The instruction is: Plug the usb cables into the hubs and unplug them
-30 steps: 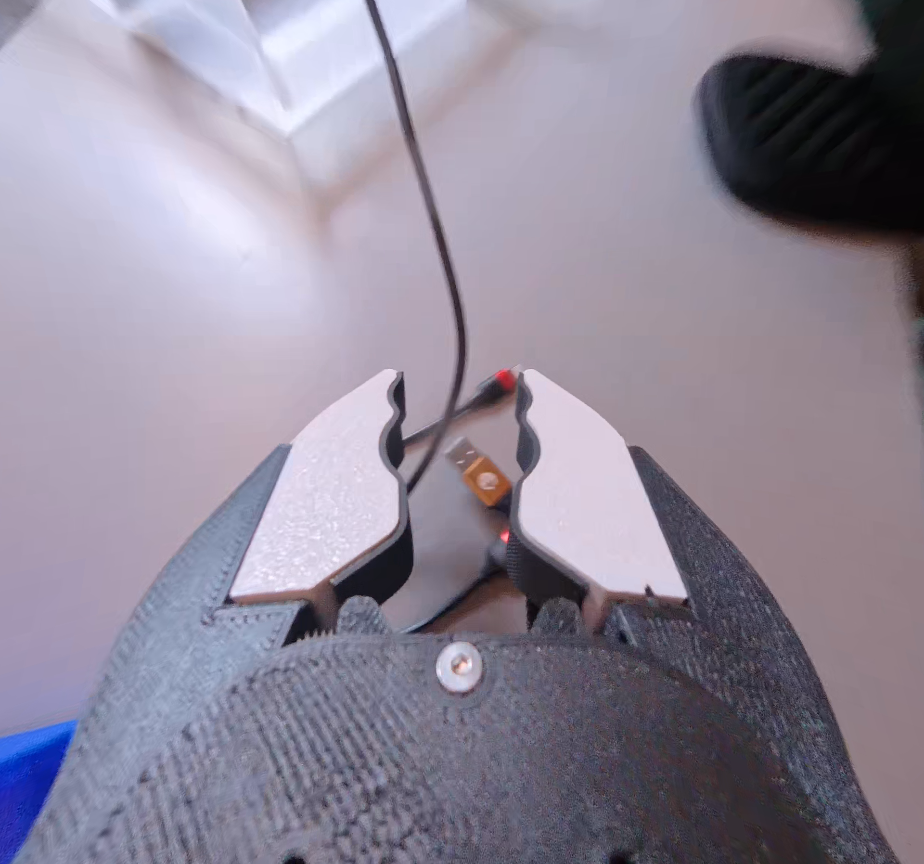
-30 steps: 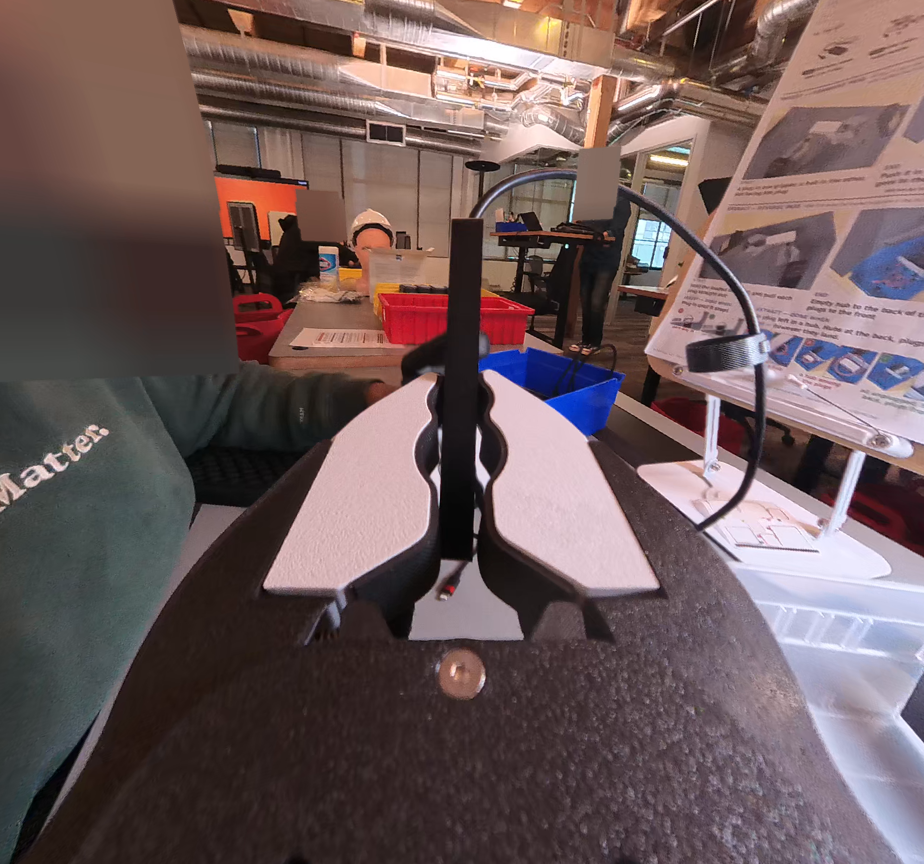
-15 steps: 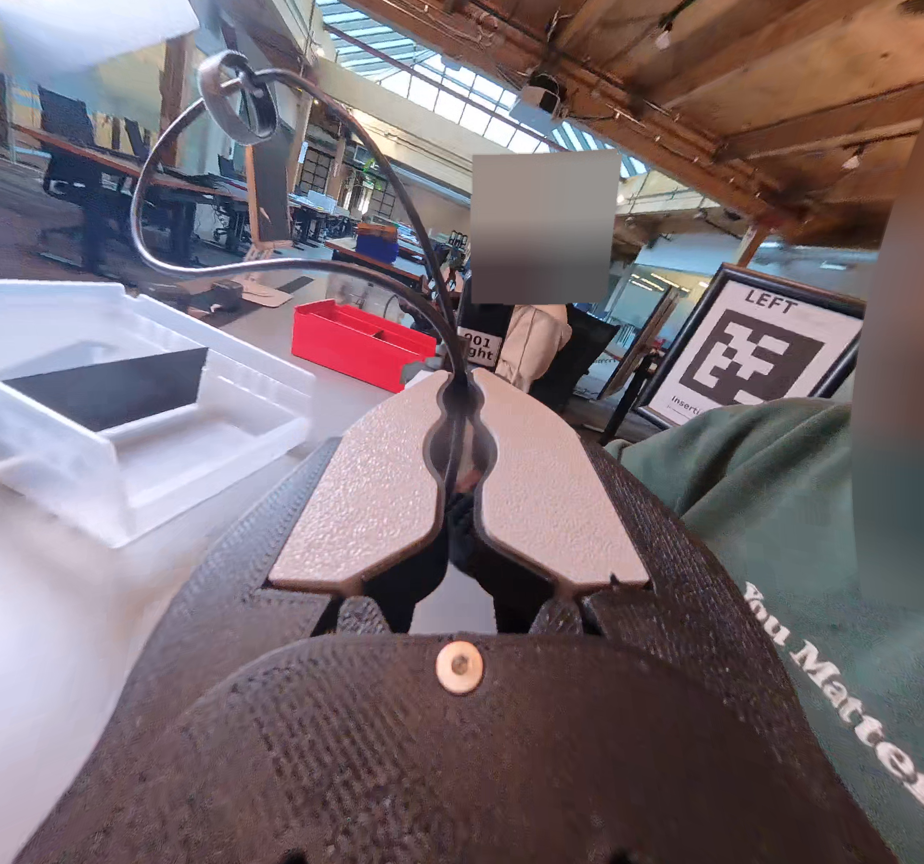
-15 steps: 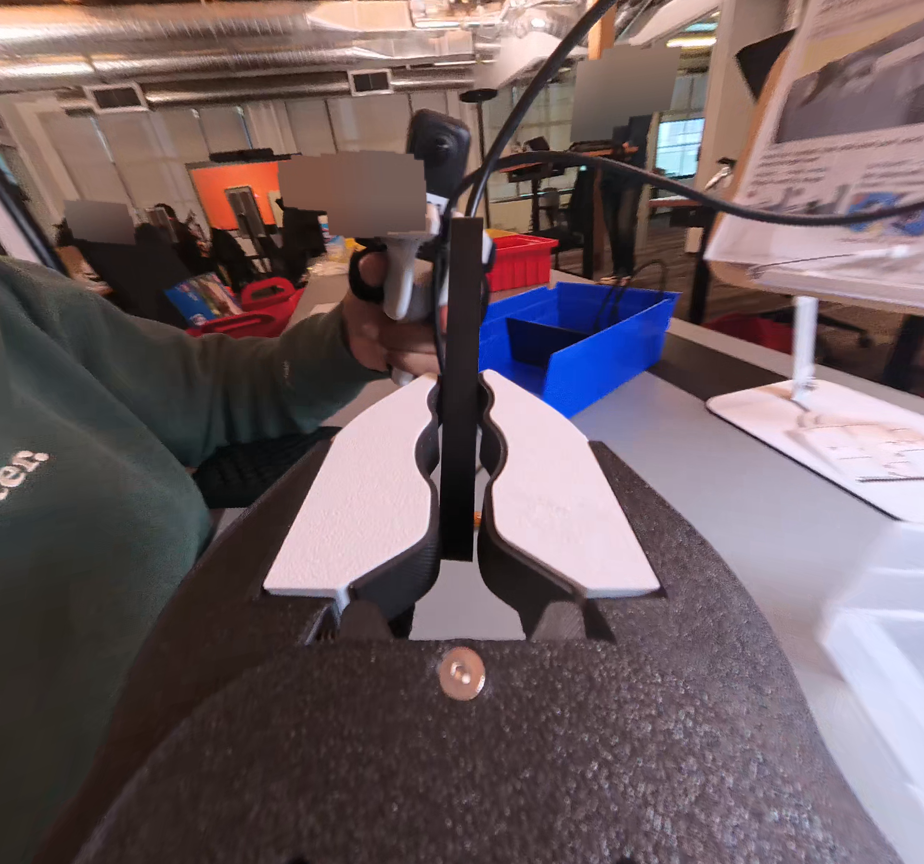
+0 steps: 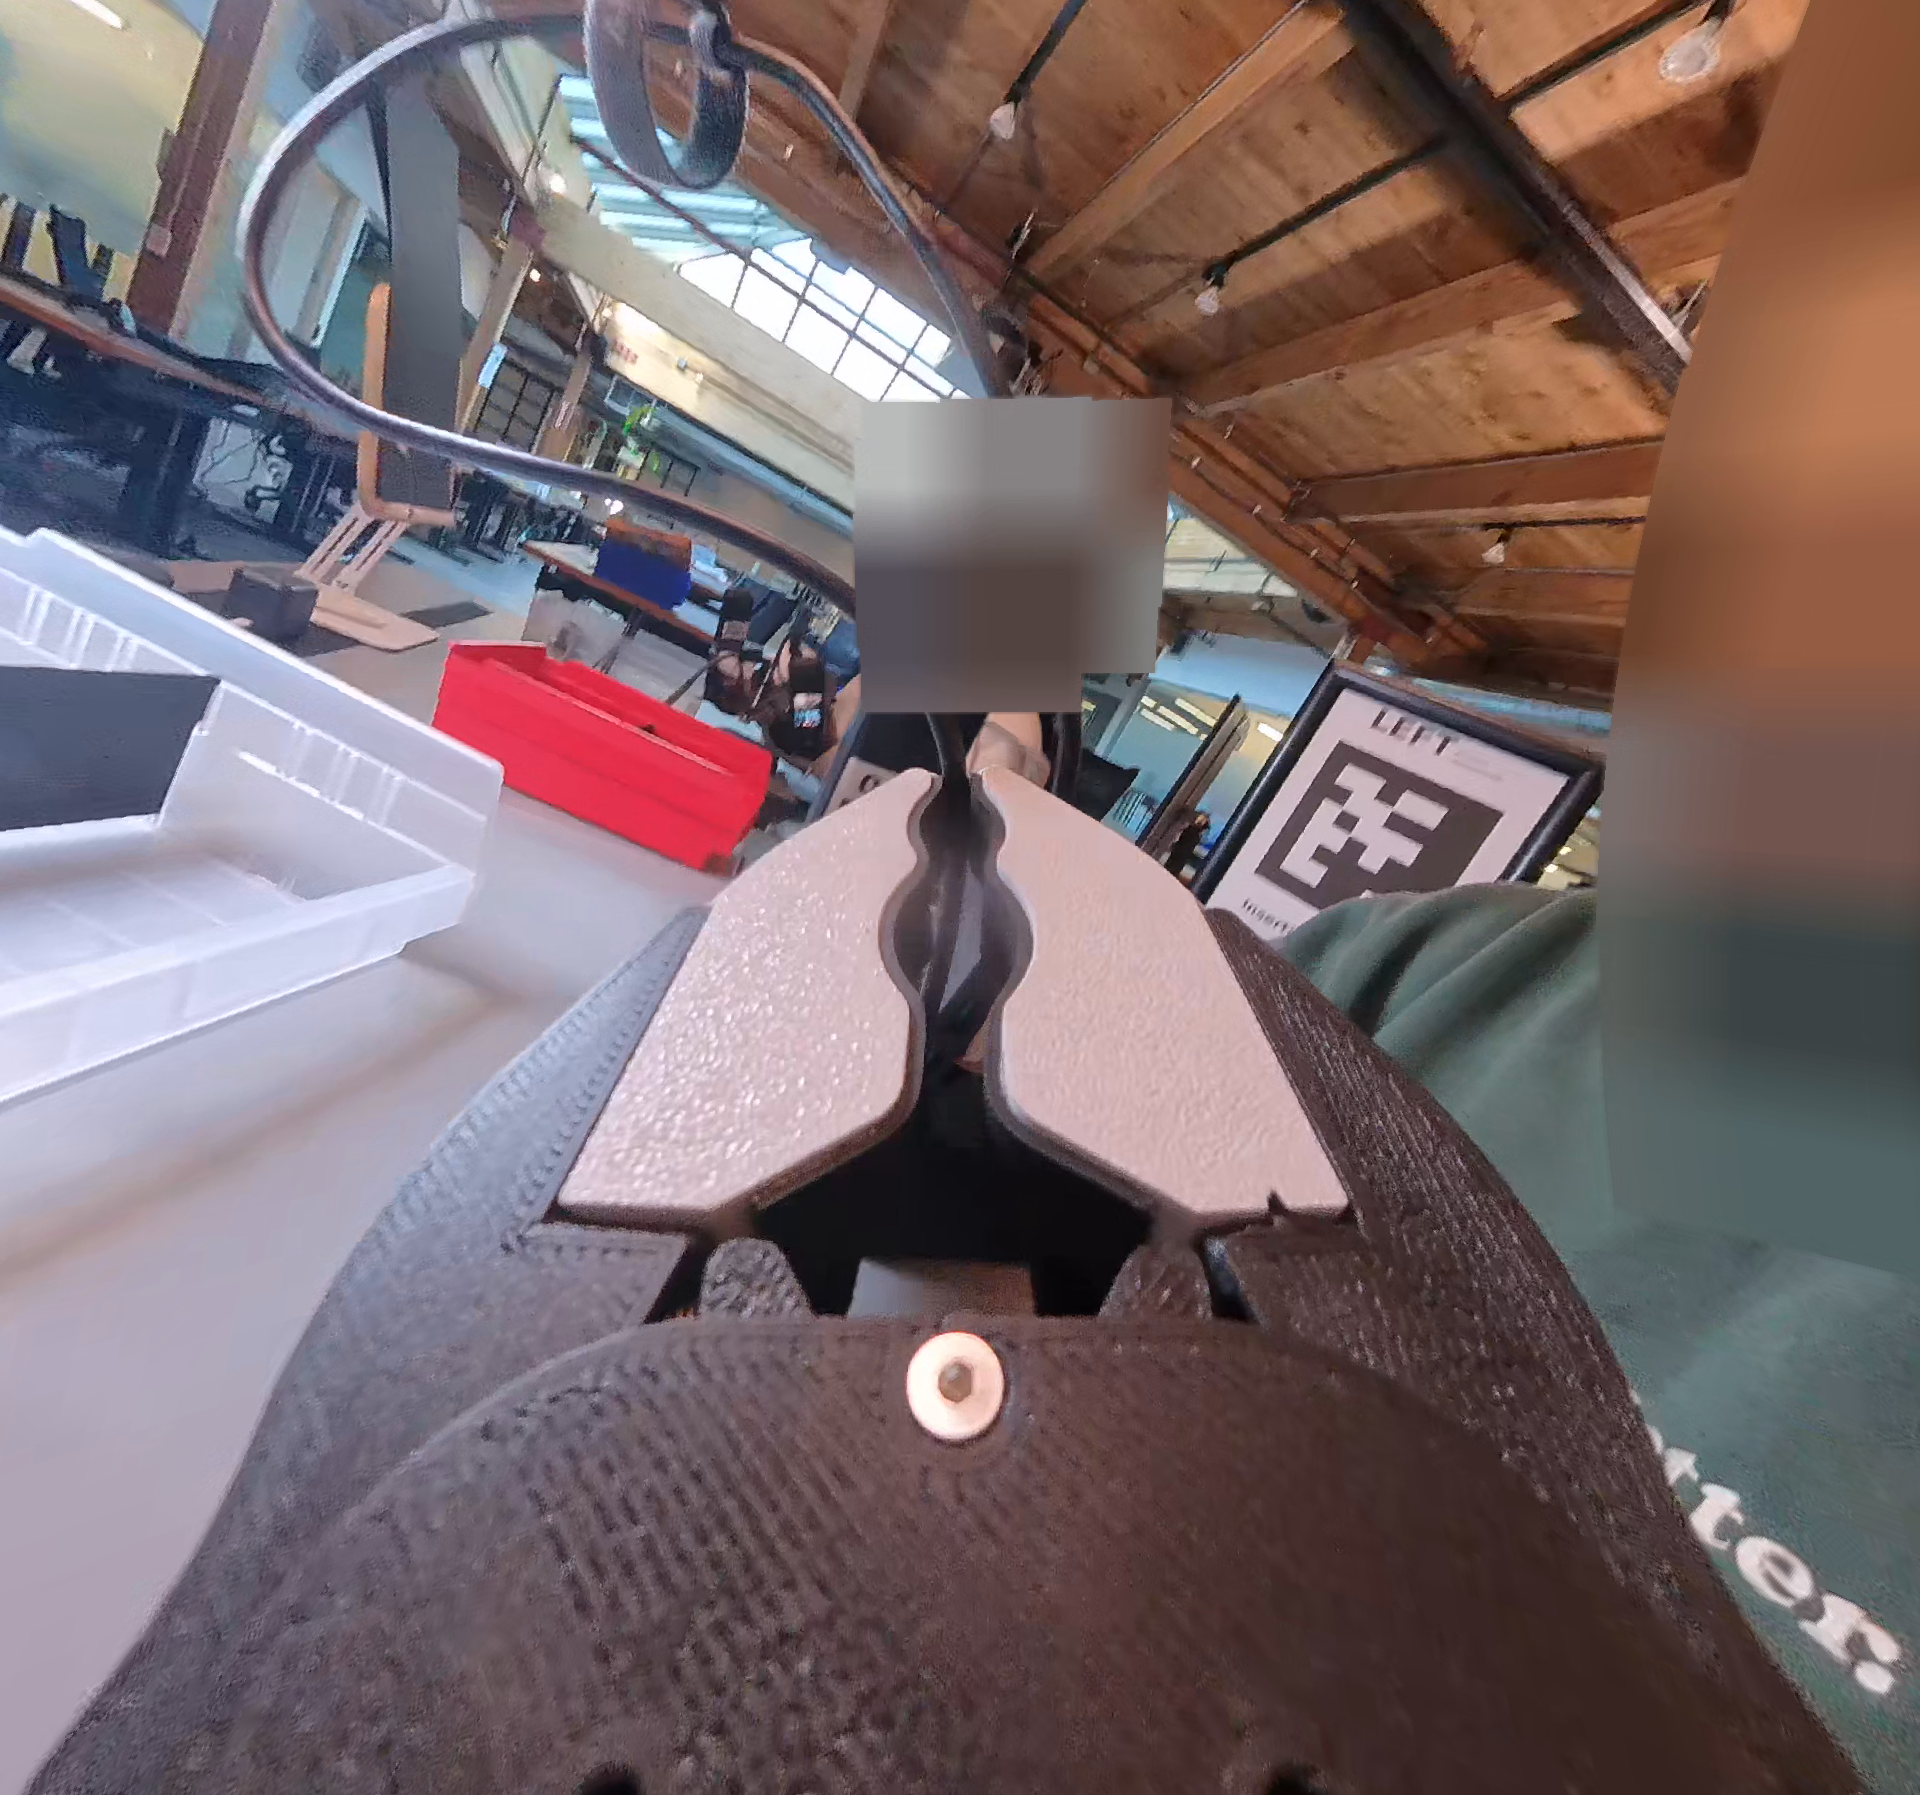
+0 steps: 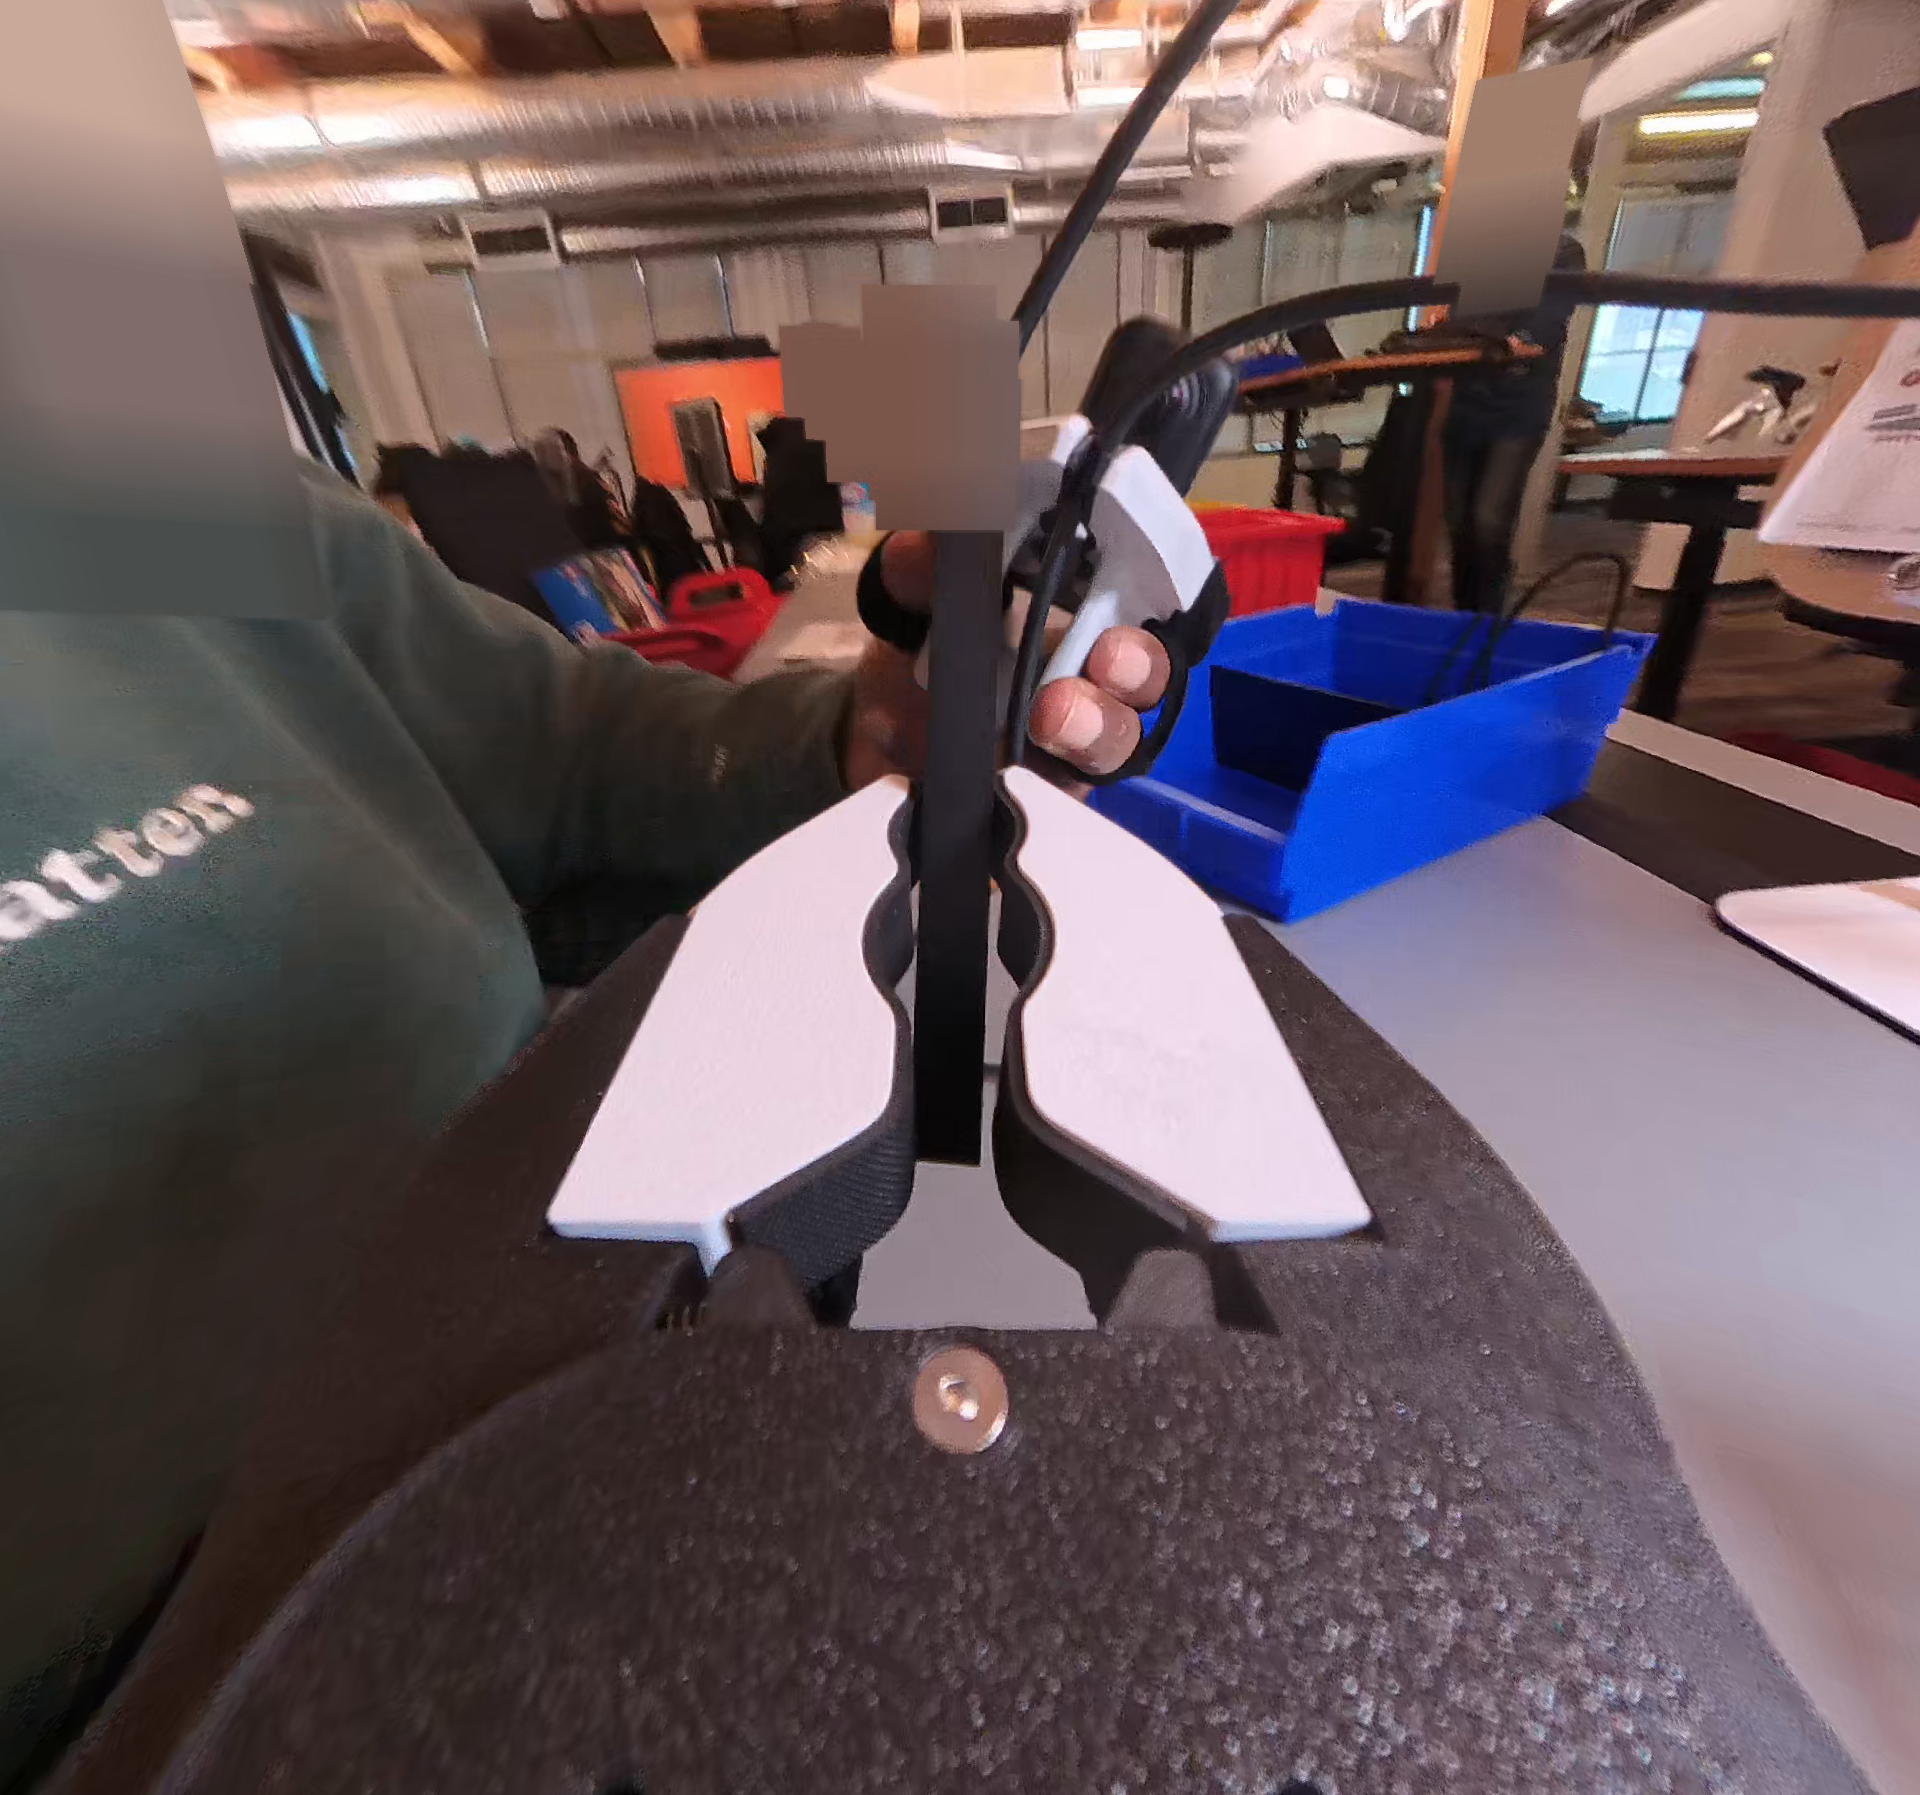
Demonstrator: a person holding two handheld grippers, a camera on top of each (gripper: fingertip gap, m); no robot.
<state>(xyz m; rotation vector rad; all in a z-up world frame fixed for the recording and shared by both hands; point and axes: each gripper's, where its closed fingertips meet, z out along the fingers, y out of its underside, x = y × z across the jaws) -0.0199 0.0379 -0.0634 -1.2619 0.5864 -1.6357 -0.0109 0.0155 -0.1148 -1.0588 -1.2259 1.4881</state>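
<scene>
L gripper (image 5: 956,795) is tilted up, pointing over the table toward the ceiling beams; its jaws are pinched tight on a black cable (image 5: 312,374). From the tips the cable rises, arcs left in a big loop and comes back, w/ a velcro strap (image 5: 665,72) ringed round it at the top. To the left of this gripper sits a clear bin (image 5: 312,872) on the grey table (image 5: 260,1122), a black slab in it; behind that a red bin (image 5: 592,748). On its right: a framed marker sign (image 5: 1392,831), then the person's green sleeve (image 5: 1455,997).

R gripper (image 6: 956,789) is held about level, pointing across at the person's other hand (image 6: 1091,696). Jaws clamp a flat black hub (image 6: 951,914), standing upright on edge betw. the fingers, sticking out past the tips. That hand, just beyond the hub, grips the L tool's white trigger, w/ cable running up past it. Green sweatshirt (image 6: 260,862) fills the left; a blue bin (image 6: 1403,789) sits right of the hub on the table.
</scene>
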